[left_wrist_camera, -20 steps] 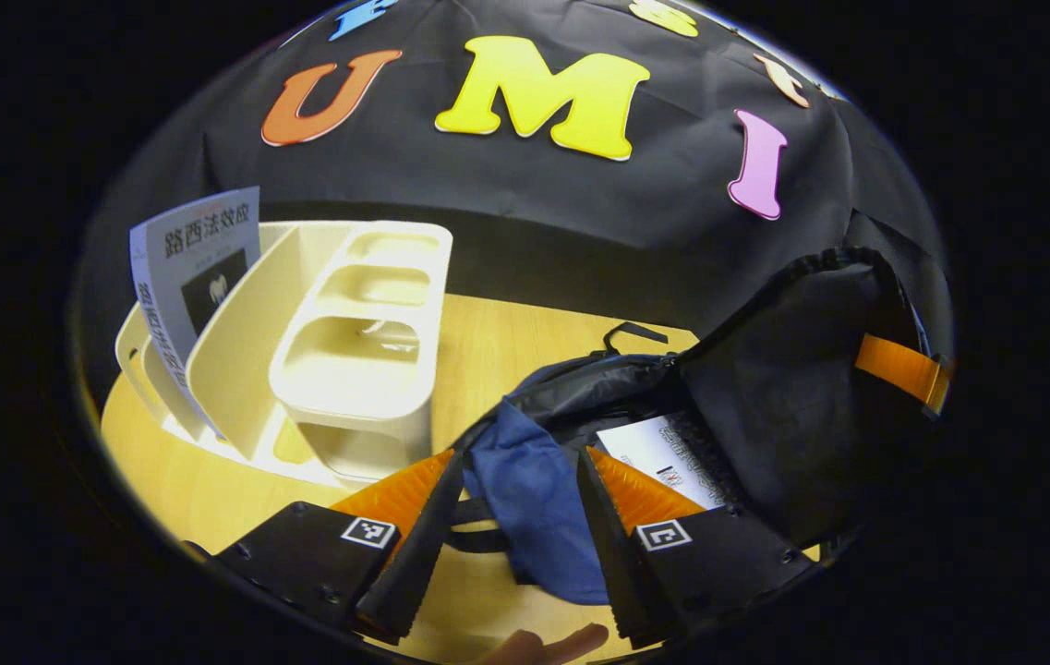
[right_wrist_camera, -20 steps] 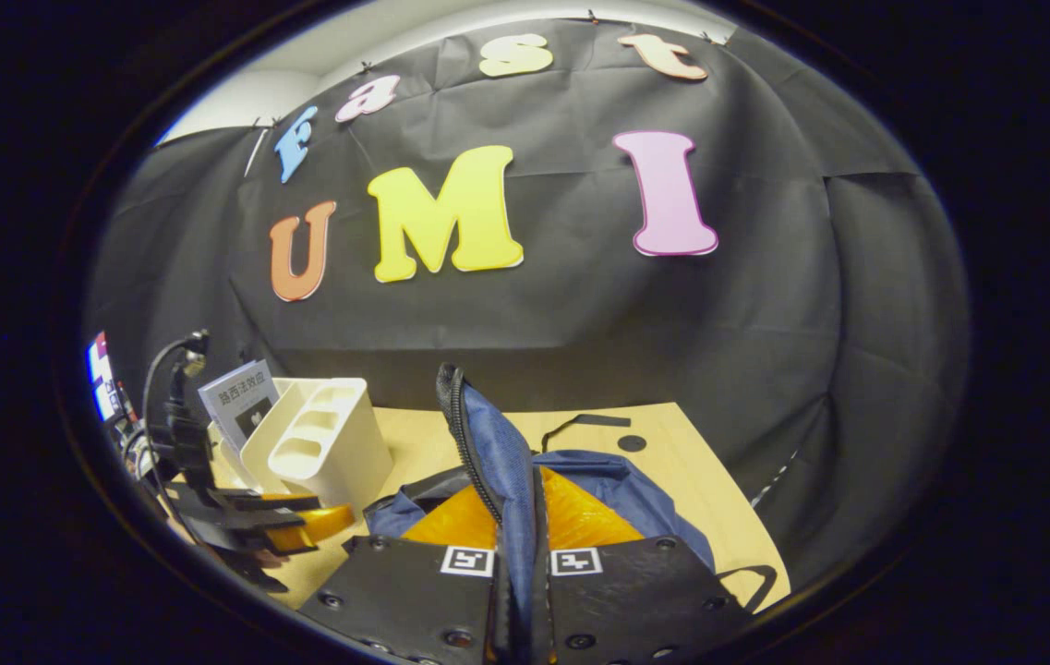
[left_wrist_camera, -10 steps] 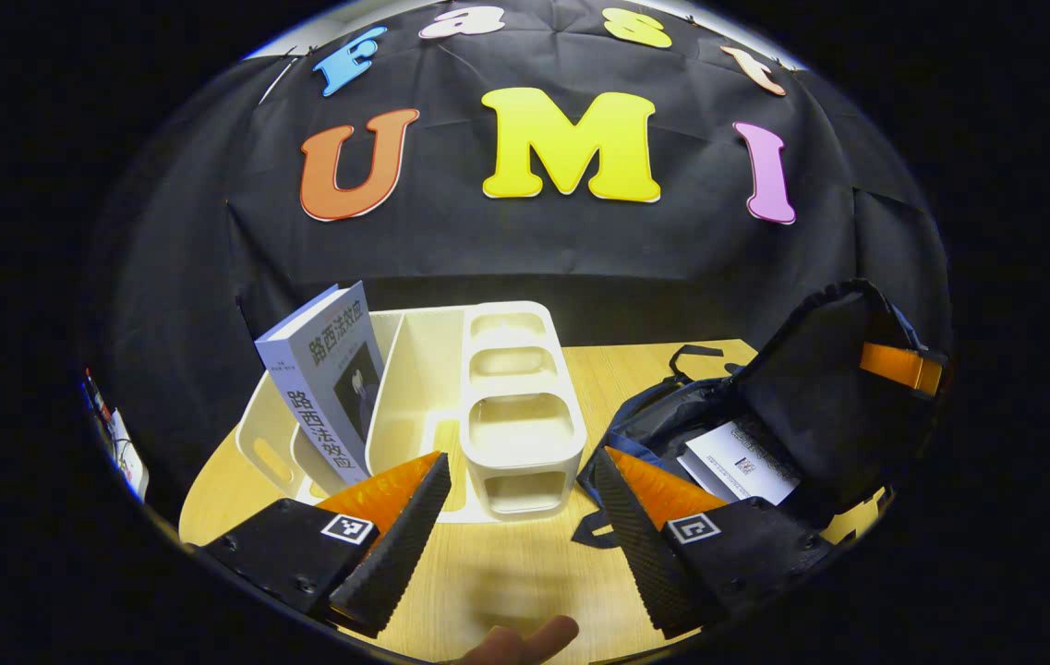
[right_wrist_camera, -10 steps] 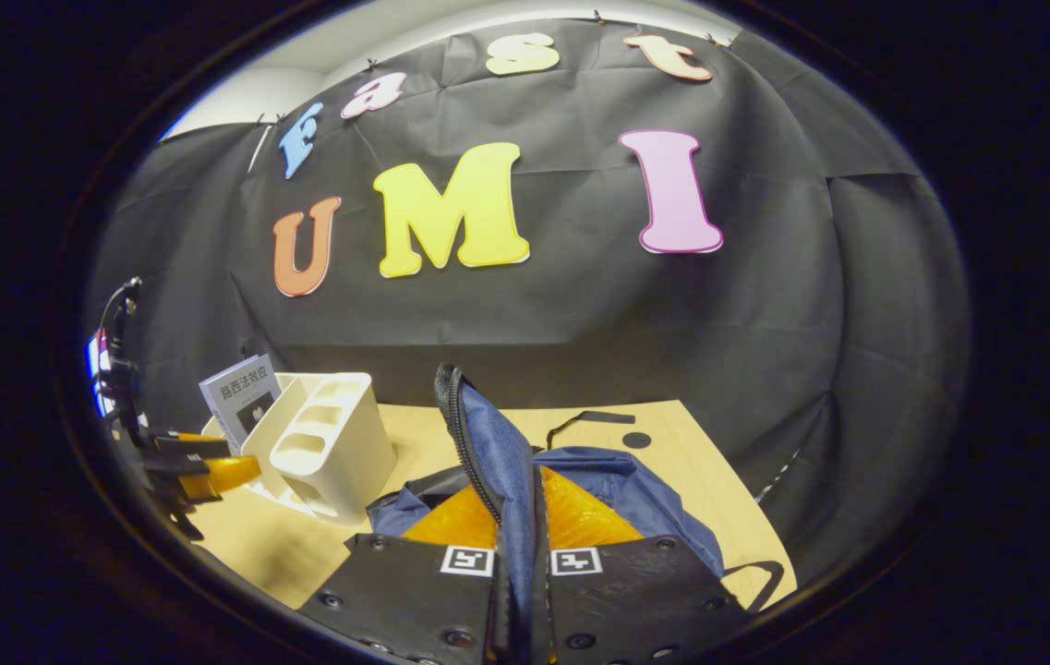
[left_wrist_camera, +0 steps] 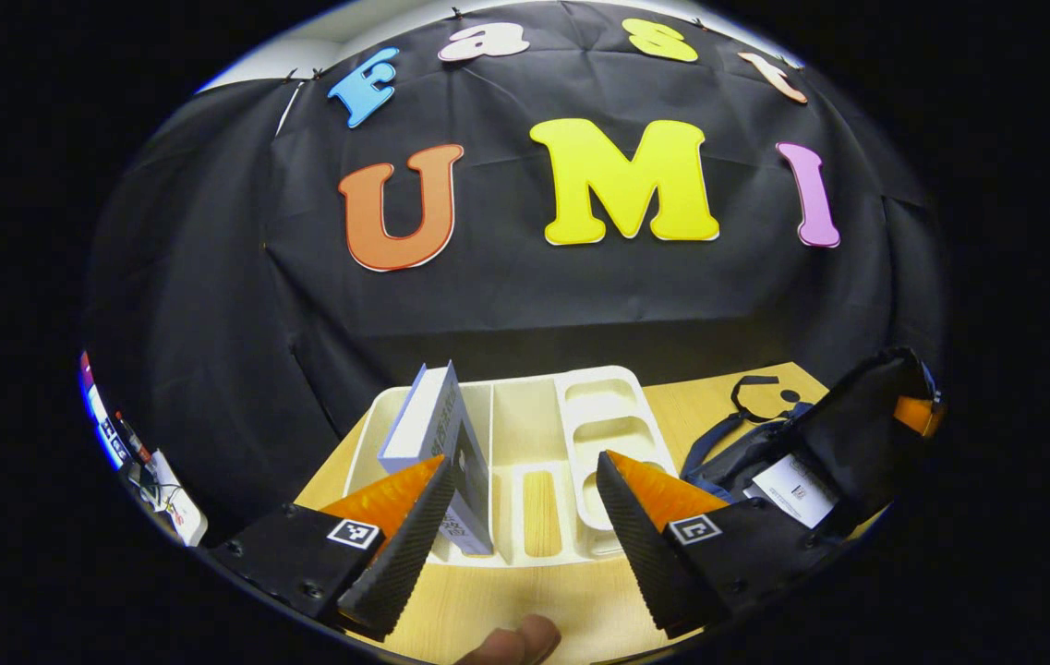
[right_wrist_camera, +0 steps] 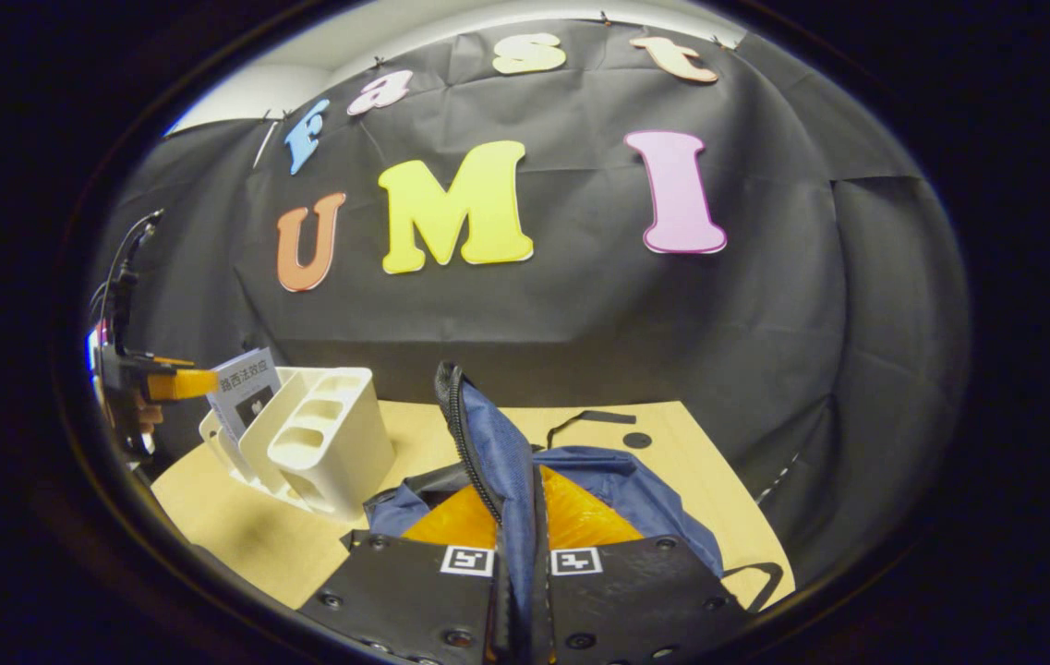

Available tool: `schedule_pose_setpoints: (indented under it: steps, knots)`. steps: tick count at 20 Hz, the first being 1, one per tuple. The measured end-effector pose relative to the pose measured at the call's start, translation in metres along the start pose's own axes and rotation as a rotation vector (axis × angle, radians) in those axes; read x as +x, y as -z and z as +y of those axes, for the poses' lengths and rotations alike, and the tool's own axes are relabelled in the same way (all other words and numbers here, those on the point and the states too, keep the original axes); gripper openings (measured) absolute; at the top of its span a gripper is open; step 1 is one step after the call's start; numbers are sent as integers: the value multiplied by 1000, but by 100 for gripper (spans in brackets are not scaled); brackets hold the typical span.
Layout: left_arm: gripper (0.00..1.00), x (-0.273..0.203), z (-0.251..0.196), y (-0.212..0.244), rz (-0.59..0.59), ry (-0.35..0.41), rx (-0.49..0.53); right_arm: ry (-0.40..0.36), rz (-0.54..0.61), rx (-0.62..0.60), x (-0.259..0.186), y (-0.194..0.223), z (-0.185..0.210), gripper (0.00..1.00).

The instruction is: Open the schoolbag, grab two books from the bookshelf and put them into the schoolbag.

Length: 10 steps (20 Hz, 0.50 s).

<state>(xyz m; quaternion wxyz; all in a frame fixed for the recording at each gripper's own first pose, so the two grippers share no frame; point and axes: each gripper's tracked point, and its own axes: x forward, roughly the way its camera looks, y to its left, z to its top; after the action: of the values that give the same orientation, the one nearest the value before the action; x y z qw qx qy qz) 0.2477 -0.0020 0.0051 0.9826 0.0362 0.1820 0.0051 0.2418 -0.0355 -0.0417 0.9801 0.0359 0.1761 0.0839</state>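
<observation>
The left gripper [left_wrist_camera: 517, 513] has its jaws wide apart with nothing between them, and it has swung away from the schoolbag [left_wrist_camera: 843, 434] to face the bookshelf [left_wrist_camera: 538, 443]. A second ago those jaws hung over the bag's mouth; now the remaining book [left_wrist_camera: 440, 441] stands leaning in the shelf's left slot, just ahead of the left finger and slightly to its outer side, while the shelf's small compartments lie ahead of the right finger. The bag has slid off to the far right of the jaws, its flap raised, and a white book [left_wrist_camera: 792, 488] already lies inside it. So one book looks delivered and the second is being lined up; the jaws likely need to shift a little left so the book sits between them before they close.

The right gripper [right_wrist_camera: 519, 591] is clamped on the edge of the bag's blue flap [right_wrist_camera: 492, 448], which rises straight up from between its fingers, holding the opening wide as it did before. Beyond and to the left of these jaws the shelf sits on the table [right_wrist_camera: 247, 526], with the other gripper drawn back to the shelf's far left side
</observation>
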Motion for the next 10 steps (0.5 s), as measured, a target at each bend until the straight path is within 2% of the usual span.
schedule_pose_setpoints:
  steps: [4, 8, 10]
  knots:
    - [98, 7, 36, -24, 23, -29, -15, -8, -7, 2, -2, 2, -2, 5]
    - [98, 29, 71, -39, 70, -89, 4, -14, -11, -1, -5, 4, -3, 8]
    - [98, 41, 73, -35, 129, -79, 3, -22, -14, -13, -5, 5, -1, 8]
